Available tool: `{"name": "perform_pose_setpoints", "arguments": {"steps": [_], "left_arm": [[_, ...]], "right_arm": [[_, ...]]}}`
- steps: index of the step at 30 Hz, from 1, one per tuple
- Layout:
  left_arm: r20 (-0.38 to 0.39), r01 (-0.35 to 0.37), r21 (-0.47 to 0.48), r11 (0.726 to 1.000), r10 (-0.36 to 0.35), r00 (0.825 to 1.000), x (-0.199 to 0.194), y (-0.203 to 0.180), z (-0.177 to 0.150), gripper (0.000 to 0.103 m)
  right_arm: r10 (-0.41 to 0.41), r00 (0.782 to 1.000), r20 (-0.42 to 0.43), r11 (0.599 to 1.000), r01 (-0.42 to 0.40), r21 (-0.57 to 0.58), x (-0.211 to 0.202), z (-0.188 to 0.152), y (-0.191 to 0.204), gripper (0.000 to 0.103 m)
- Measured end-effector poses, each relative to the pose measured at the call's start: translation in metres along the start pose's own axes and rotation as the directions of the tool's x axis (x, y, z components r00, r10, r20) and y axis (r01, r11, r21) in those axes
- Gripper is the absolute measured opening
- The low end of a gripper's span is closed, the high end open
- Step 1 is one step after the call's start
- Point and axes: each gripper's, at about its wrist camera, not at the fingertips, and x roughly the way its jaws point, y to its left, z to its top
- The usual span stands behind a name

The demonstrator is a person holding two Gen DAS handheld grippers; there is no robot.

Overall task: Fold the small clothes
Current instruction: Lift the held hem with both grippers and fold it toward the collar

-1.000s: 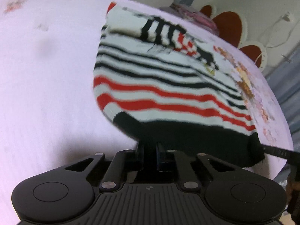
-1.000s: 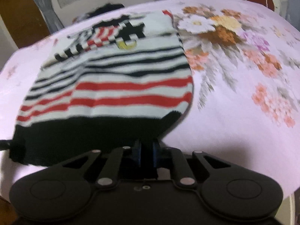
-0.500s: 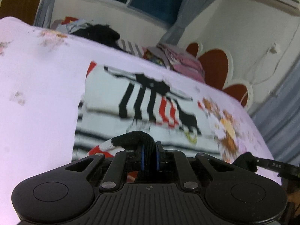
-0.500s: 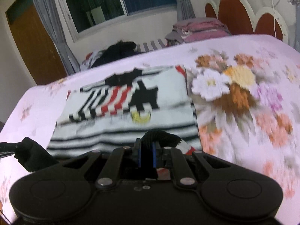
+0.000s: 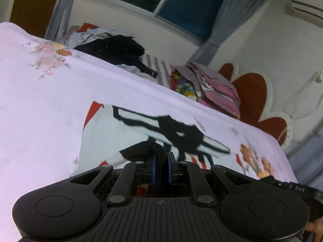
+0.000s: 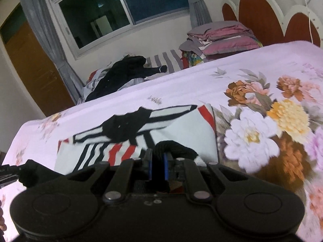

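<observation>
A small striped sweater [image 5: 125, 133], white with black and red stripes and a black hem, lies on the pink bedsheet [image 5: 40, 104]. My left gripper [image 5: 160, 161] is shut on the black hem at its left corner and holds it raised over the sweater's upper part. My right gripper [image 6: 157, 159] is shut on the hem's right corner over the same sweater [image 6: 181, 129]. The sweater's lower part is hidden behind both gripper bodies. The left gripper's tip with its pinch of hem shows at the right wrist view's left edge [image 6: 30, 173].
A pile of dark and striped clothes [image 6: 125, 70] lies at the bed's far edge. Folded pink and grey bedding [image 6: 224, 36] is stacked by the red headboard [image 6: 260, 14]. The sheet [image 6: 272, 121] to the right carries a large flower print.
Both grippers have lifted the black hem off the bed and carried it forward over the sweater toward its collar. The striped lower body has dropped out of view beneath them.
</observation>
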Motion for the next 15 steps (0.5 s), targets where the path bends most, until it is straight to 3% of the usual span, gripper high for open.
{"name": "perform_pose_setpoints", "arguments": {"steps": [4,8,12,14,15], "left_arm": [[-0.007,-0.028,-0.031,0.999,0.027,1.000,0.035,0.002,0.020,0.011],[-0.067,-0.080,-0.081,0.994,0.074,0.995,0.077,0.009,0.029,0.011],[-0.060,-0.119,-0.094,0.989,0.113,0.992,0.098,0.014,0.035,0.011],[-0.042,-0.151,-0.086,0.985,0.147,0.988,0.102,0.017,0.043,0.012],[-0.041,-0.151,-0.091,0.984,0.148,0.988,0.105,0.018,0.048,0.021]], "right_arm": [[0.006,1.000,-0.011,0.999,-0.005,0.045,0.033,0.024,-0.012,0.011],[0.011,0.995,-0.096,0.992,0.001,0.124,0.079,0.033,-0.029,0.011],[0.004,0.990,-0.141,0.987,0.019,0.161,0.107,0.031,-0.039,0.012],[0.002,0.991,-0.134,0.982,0.023,0.185,0.114,0.032,-0.043,0.018],[-0.005,0.992,-0.124,0.981,0.029,0.191,0.116,0.033,-0.045,0.022]]}}
